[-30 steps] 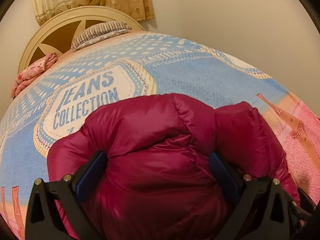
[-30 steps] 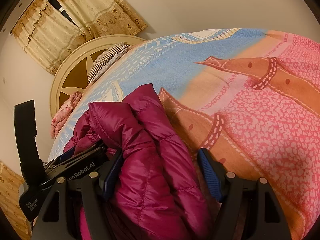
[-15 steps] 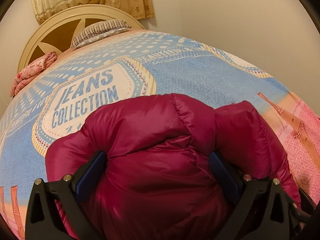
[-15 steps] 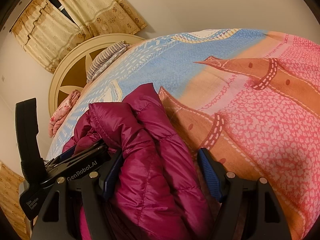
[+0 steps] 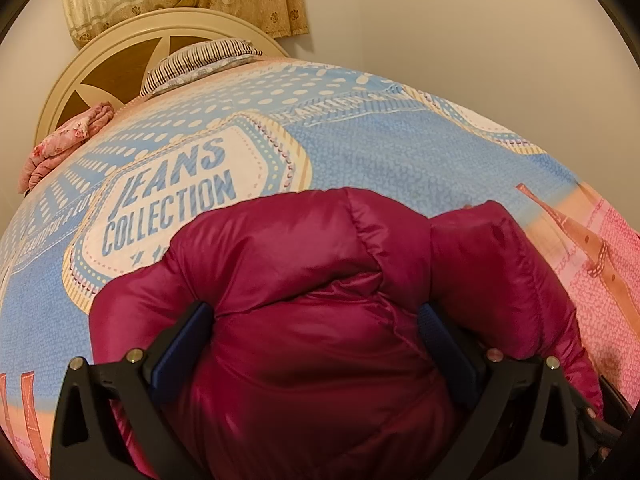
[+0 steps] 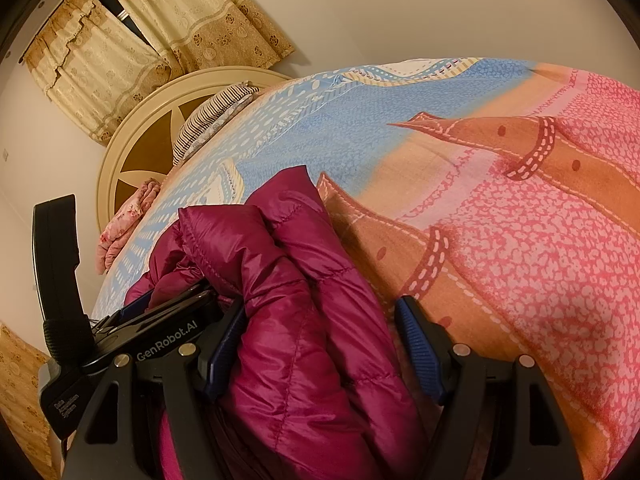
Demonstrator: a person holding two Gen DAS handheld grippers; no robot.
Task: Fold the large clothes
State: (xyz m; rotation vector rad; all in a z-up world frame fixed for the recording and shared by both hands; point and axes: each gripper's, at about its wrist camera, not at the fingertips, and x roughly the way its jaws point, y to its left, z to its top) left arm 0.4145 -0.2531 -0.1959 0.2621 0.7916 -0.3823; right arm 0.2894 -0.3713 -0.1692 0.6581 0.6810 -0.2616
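So the puffy magenta quilted down jacket [image 5: 320,320] is bunched up on the near part of the bed, sitting on the blue, orange and pink printed bedspread [image 5: 400,160] with "JEANS COLLECTION" on it. The left hand-held gripper [image 5: 316,336] has its blue pads spread wide with a fat wad of jacket packed between them, both pads pressed into the fabric. The right hand-held gripper [image 6: 320,340] is spread wide too, left pad against the jacket, right pad clear of it. Far end: cream round headboard [image 5: 120,60], striped pillow [image 5: 200,60], folded pink floral cloth [image 5: 64,144].
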